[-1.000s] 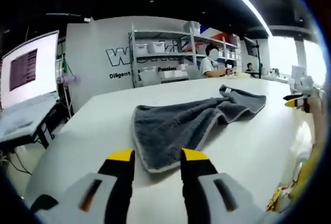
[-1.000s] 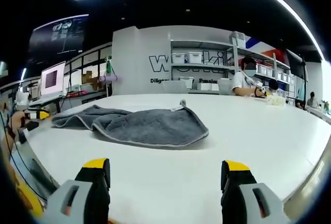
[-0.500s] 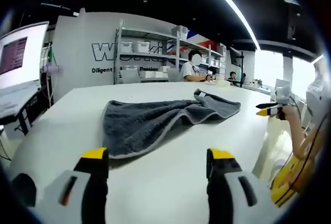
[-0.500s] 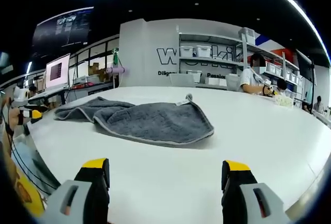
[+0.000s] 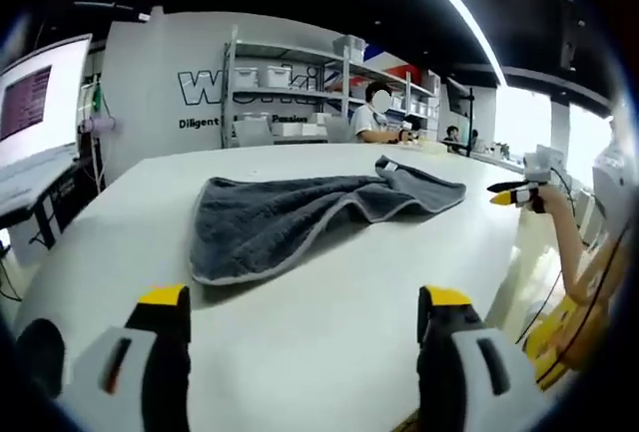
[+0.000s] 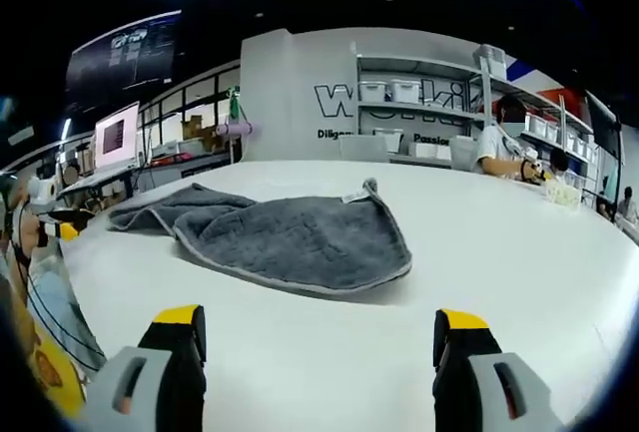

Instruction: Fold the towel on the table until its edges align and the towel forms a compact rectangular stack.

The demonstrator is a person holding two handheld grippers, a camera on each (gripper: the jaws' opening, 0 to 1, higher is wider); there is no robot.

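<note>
"Diligent" on grey wall [image 5: 150, 83] (partly hidden)

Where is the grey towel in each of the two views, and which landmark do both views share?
Left gripper view: the towel lies mid-frame on the white table, beyond the open jaws.
Right gripper view: the towel lies mid-frame, slightly left, beyond the open jaws.
Shared landmark: the wall lettering beside the shelves.

Fuzzy grey cloth towel [image 5: 290, 217] lies on a smooth, matt white table [image 5: 329, 322].
</note>
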